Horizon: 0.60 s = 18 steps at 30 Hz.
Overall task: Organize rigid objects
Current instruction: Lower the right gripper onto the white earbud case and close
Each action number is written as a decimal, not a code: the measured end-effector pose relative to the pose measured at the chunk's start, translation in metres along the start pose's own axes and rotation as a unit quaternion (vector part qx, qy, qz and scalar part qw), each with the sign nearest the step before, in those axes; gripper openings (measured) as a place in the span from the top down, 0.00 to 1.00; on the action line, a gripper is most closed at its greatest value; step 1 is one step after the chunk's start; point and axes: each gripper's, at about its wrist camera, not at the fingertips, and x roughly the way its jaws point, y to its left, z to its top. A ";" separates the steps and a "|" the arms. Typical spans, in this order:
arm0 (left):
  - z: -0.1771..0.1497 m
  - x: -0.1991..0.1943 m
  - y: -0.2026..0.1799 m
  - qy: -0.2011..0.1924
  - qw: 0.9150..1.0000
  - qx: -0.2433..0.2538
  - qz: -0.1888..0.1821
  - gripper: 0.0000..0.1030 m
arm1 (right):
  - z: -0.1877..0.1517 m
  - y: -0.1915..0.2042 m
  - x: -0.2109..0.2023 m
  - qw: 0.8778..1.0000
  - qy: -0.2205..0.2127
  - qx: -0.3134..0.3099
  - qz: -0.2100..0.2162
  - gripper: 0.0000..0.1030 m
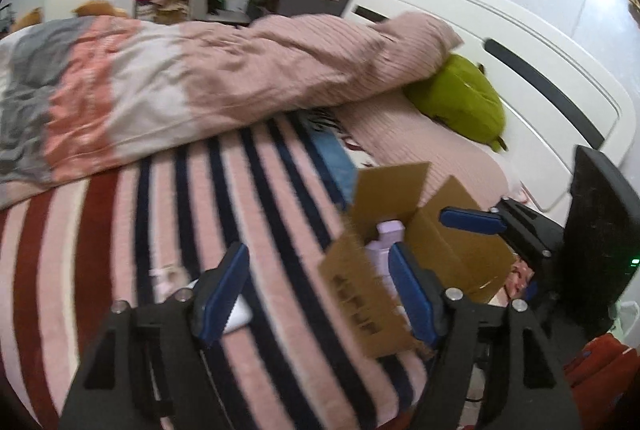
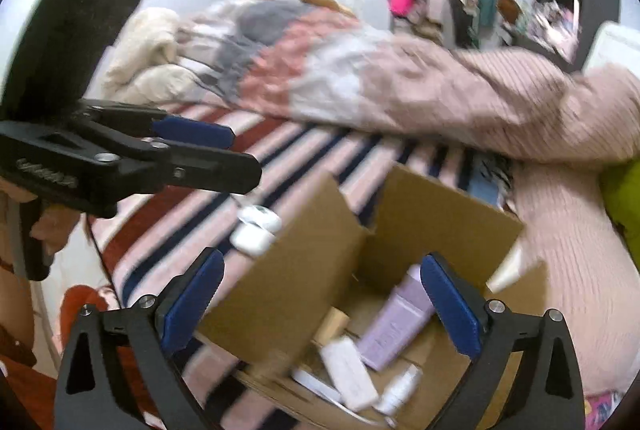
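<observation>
Right gripper hangs wide and empty over the cardboard box, the lilac bottle directly beneath its pads. Left gripper, partly spread and empty, has the white case just below its left pad; the soft striped blanket may let the case slide from a closing pinch

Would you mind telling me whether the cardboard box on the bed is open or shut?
Open. The cardboard box has its flaps standing up, and the lilac bottle and white items lie visible inside.
</observation>
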 end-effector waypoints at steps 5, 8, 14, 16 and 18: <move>-0.024 -0.032 0.044 -0.026 0.998 -0.033 0.041 0.31 | 0.019 0.042 0.011 0.998 -0.019 -0.021 0.055 0.04; -0.043 -0.047 0.074 -0.036 0.994 -0.061 0.078 0.30 | 0.027 0.069 0.032 0.995 0.005 -0.013 0.103 0.04; -0.078 -0.054 0.128 -0.035 0.986 -0.119 0.109 0.30 | 0.026 0.123 0.078 0.994 0.012 -0.030 0.100 0.05; -0.089 -0.053 0.142 -0.034 0.984 -0.133 0.109 0.30 | 0.023 0.129 0.097 0.995 0.022 -0.014 0.098 0.10; -0.096 -0.049 0.150 -0.031 0.984 -0.142 0.104 0.30 | 0.019 0.128 0.114 0.995 0.035 0.008 0.089 0.16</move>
